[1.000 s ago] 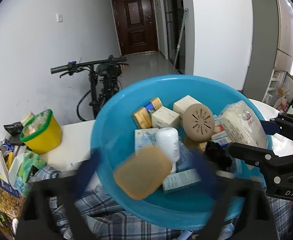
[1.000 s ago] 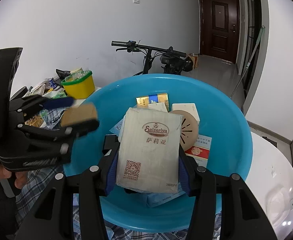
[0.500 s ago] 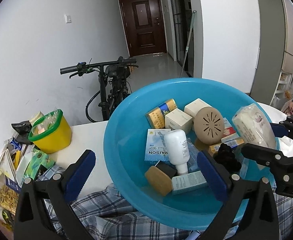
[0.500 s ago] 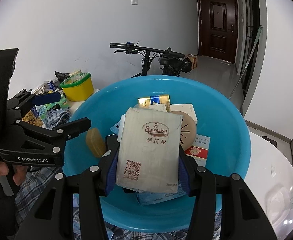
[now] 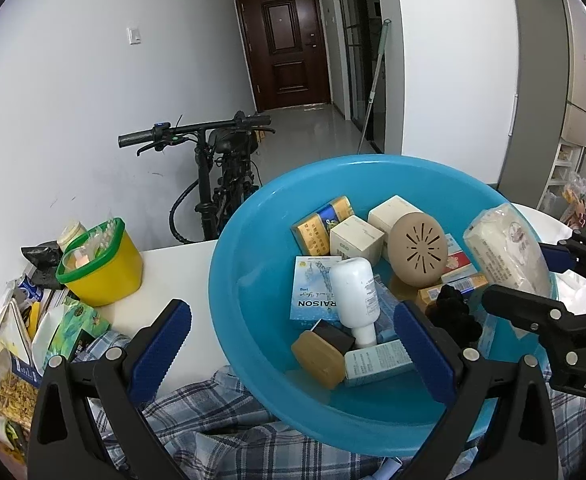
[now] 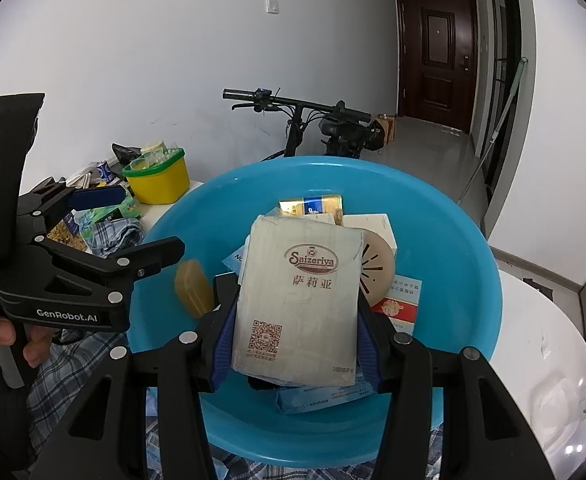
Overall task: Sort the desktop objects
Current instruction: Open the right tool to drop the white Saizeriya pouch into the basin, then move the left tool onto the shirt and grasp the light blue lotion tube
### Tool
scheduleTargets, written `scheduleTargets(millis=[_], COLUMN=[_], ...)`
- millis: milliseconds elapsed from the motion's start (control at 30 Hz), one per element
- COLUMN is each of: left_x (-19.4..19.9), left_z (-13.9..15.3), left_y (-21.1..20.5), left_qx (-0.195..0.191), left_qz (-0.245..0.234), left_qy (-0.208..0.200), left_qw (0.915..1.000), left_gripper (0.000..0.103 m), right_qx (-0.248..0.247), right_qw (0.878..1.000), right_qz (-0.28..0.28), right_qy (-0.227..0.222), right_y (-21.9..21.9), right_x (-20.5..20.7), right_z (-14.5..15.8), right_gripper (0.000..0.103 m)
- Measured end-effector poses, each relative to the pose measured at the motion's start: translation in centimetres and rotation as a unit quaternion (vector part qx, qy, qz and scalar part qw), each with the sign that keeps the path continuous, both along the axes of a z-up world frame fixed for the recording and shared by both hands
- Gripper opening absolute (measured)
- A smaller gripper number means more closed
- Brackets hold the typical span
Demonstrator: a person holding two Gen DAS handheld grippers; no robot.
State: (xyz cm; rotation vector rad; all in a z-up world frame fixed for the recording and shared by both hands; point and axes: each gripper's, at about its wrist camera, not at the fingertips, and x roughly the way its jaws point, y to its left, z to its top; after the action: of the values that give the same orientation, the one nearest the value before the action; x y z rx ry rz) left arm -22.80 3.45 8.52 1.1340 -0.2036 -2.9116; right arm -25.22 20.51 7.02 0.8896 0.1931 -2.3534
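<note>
The flat grey paper napkin packet printed "Saizeriya" [image 6: 299, 300] is pinched by its two long edges between the blue pads of the right gripper [image 6: 297, 344], held above the inside of the round blue plastic basin [image 6: 473, 280]. Its long axis runs away from the gripper along the fingers, tilted so its far end points down toward the heap in the bowl. In the left wrist view the same packet [image 5: 507, 256] hangs at the right side of the basin, over the rim region rather than the centre.

Directly beneath and beyond it lie the round beige vented disc [image 6: 379, 270], the gold-and-blue box [image 6: 311, 204] and a red-and-white carton [image 6: 399, 304]. So the relation that counts is vertical — the packet sits over the pile, apart from it, and by the look of it needs only to be let go or lowered a little to land inside.

The left gripper [image 5: 293, 344] stands wide open with nothing between its jaws, hovering over the near-left rim of the basin; just below it rests a tan soap-like block [image 5: 319, 358] beside a white plastic bottle [image 5: 355, 294] lying on its side. The right gripper is clearly the one in charge of the packet — the left is off to the side, nearer the checked cloth [image 5: 197, 412] and the yellow tub with a green rim [image 5: 101, 266] on the white table [image 5: 173, 268].
</note>
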Motion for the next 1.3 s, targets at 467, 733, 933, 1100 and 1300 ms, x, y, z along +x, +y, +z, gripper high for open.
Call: scheduleTargets(millis=[467,733,933,1100,1300], left_x=[0.3,1.2,1.6,2.2,5.6], left_z=[0.3,1.0,1.3,0.4,0.2], left_y=[0.3,1.1,1.8,2.4,2.0], left_qx=[0.004,-0.009,-0.017,-0.029,-0.048], left_qz=[-0.008,-0.022,-0.028,-0.034,-0.045], left_qy=[0.002,0.013,0.020,0.012,0.015], left_qw=[1.0000,0.9996,0.9993,0.9989,0.9977], left_gripper=[0.103,0.103,0.103,0.103,0.103], right_qx=[0.005,-0.003,-0.010,-0.019,-0.015], right_qw=[0.999,0.999,0.999,0.999,0.999], right_qz=[-0.036,-0.047,-0.043,-0.038,-0.046], right_qy=[0.009,0.018,0.019,0.016,0.018], right_y=[0.6,1.0,1.5,1.6,2.1], right_x=[-0.6,-0.4,-0.2,-0.3,-0.3], right_z=[0.3,0.7,1.2,1.5,1.7], right_gripper=[0.103,0.103,0.103,0.103,0.103])
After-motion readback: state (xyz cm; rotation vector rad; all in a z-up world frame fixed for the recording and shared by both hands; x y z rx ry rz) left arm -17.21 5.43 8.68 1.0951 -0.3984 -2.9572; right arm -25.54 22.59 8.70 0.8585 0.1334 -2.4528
